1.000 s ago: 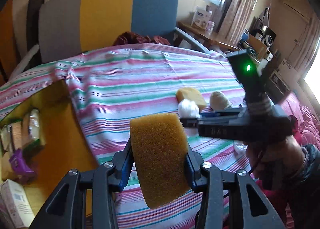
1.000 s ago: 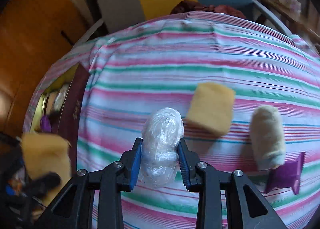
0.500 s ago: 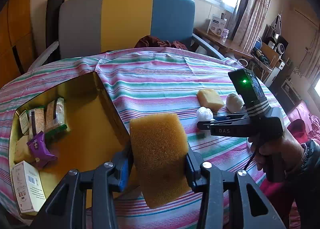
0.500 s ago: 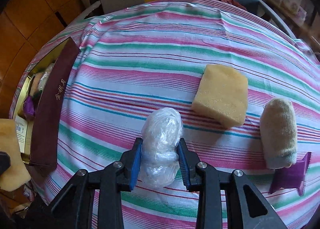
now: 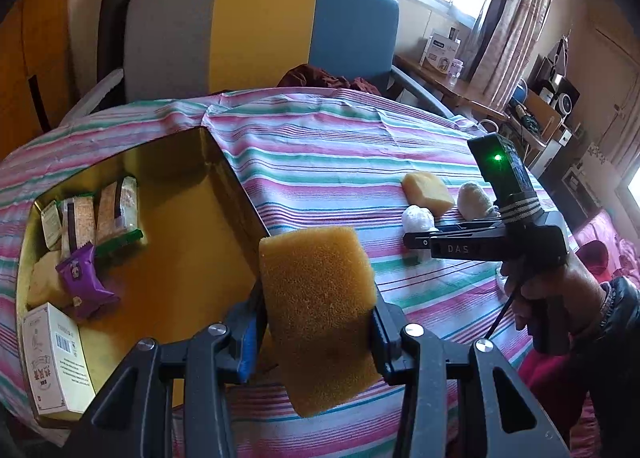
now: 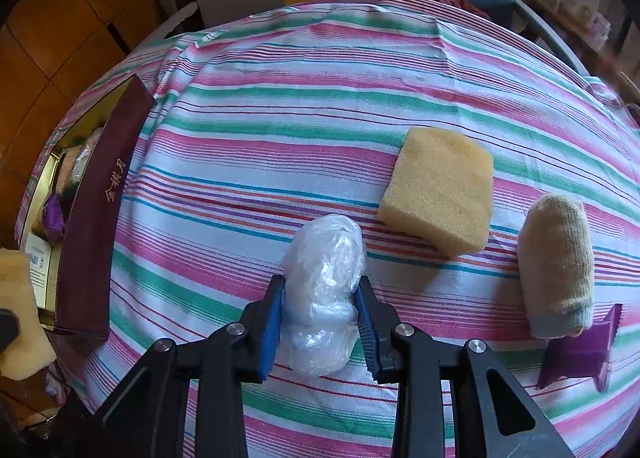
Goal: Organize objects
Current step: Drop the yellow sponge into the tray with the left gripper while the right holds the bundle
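Observation:
My left gripper (image 5: 316,314) is shut on a dark yellow sponge (image 5: 318,310), held in the air over the near right edge of the gold-lined box (image 5: 180,242). The box holds snack packets (image 5: 100,218), a purple packet (image 5: 82,278) and a white carton (image 5: 52,358). My right gripper (image 6: 320,310) is shut on a crumpled clear plastic bundle (image 6: 324,270) resting on the striped cloth. Beside it lie a pale yellow sponge (image 6: 440,190), a rolled cream sock (image 6: 556,262) and a purple packet (image 6: 576,350). The left view shows the right gripper (image 5: 416,236) from the side, over the bundle (image 5: 418,216).
The box's maroon outer wall (image 6: 96,234) stands at the table's left edge. A grey, yellow and blue chair (image 5: 256,34) stands behind the round table, with dark red cloth (image 5: 320,78) on its seat. A side table with boxes (image 5: 444,50) is at the back right.
The left gripper has carried the dark yellow sponge leftward, so more of the open box shows under it. The right gripper has stayed on the plastic bundle.

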The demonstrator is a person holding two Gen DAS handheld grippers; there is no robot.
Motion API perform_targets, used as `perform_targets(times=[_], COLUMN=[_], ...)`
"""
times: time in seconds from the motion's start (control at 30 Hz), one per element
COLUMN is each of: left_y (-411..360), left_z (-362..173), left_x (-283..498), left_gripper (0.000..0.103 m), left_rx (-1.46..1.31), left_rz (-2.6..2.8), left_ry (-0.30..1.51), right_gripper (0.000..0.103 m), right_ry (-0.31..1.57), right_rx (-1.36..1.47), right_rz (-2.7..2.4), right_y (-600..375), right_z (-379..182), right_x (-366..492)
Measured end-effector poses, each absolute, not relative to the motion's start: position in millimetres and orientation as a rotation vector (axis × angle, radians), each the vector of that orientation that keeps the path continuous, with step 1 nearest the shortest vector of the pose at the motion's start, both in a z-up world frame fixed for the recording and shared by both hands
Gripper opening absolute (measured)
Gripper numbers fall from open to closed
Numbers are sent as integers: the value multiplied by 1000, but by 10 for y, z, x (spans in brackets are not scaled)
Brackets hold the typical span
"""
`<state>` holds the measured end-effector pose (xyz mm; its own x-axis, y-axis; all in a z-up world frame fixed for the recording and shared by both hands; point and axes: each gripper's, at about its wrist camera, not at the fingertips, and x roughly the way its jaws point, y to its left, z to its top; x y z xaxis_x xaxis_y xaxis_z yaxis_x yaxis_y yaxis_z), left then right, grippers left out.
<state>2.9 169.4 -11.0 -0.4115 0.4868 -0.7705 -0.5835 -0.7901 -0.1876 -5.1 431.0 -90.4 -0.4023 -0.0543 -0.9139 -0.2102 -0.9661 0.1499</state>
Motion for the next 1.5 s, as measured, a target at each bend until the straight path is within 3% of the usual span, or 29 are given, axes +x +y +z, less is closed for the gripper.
perform_targets(times=[0.6,1.2,1.5], left_y=[232,1335,1174], left_z=[-231,-727,-690], left_x=[-928,-2264,-2290], left_gripper=[45,50,63], left_rx=[-1366,-1512,-1489], left_rz=[2349,2286,2350], left_ry=[-341,54,-14], right_gripper=[35,35,35], right_ry=[318,315,311], right_rx=[-1674,-1677,-1676], right_rz=[2535,2541,2541], right_y=[4263,4237,4215], right_z=[-918,-898,-907], right_x=[-75,-79,-86])
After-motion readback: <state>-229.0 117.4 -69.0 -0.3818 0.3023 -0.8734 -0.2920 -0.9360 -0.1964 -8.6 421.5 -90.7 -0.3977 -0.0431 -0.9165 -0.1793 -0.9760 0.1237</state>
